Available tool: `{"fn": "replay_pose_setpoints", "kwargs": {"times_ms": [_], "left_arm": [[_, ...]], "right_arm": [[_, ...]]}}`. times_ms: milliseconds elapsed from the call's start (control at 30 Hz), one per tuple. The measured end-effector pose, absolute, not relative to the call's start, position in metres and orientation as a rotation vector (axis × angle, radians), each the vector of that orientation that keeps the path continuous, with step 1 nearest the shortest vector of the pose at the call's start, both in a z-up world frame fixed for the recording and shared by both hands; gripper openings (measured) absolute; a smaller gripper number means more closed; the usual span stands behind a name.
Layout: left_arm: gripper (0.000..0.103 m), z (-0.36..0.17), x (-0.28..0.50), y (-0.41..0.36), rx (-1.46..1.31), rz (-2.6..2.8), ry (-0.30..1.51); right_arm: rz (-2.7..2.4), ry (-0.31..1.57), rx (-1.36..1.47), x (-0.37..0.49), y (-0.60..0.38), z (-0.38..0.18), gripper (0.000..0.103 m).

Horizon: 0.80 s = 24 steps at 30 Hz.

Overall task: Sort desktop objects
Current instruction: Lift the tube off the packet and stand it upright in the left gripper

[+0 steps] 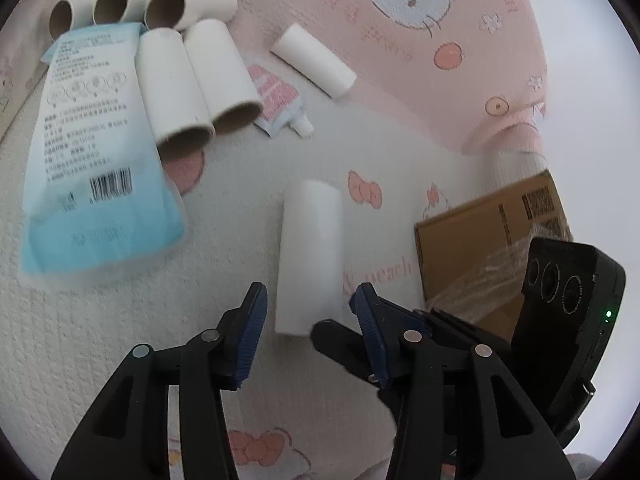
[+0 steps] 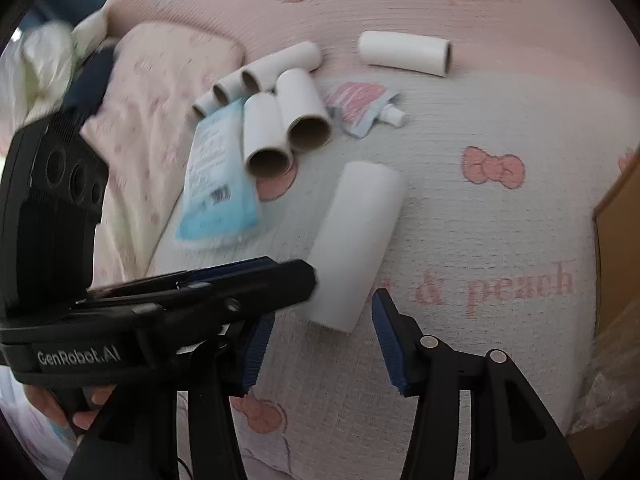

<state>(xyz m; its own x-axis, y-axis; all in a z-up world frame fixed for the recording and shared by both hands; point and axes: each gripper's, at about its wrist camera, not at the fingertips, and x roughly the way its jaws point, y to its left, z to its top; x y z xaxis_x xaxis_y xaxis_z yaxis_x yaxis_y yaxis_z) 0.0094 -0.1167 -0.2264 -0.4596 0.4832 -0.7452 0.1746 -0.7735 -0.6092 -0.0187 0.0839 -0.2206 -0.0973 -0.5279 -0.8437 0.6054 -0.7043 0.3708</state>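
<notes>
Both my tongs, left (image 1: 308,304) and right (image 2: 320,328), sit spread around one white roll (image 1: 310,256), touching nothing. It could roll off if one pad bumps it first. Further back: roll pile (image 1: 176,80).

White paper tube (image 1: 310,256) lies flat, apart from clustered tubes (image 1: 196,84).

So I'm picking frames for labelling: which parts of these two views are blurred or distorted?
Left wrist view: the nearest white tube is smeared, the blue packet soft at its lower edge; fisheye curves the bedspread. Right wrist view: more motion blur, the left gripper and blue packet streaked, the far tube sharper.
</notes>
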Motion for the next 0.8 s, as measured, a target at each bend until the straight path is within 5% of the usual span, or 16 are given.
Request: {"fn": "replay_pose_setpoints", "kwargs": {"times_ms": [300,800], "left_arm": [[0.050,-0.237,-0.012,-0.136,-1.486,2.246,-1.130],[0.037,-0.245,-0.034,-0.143,-1.614,2.261,-1.046]], "right_arm": [[-1.898,0.006,1.482,-0.039,0.077,-0.225,0.049],[-1.783,-0.109,1.589,-0.059,0.049,-0.250,0.049]]}}
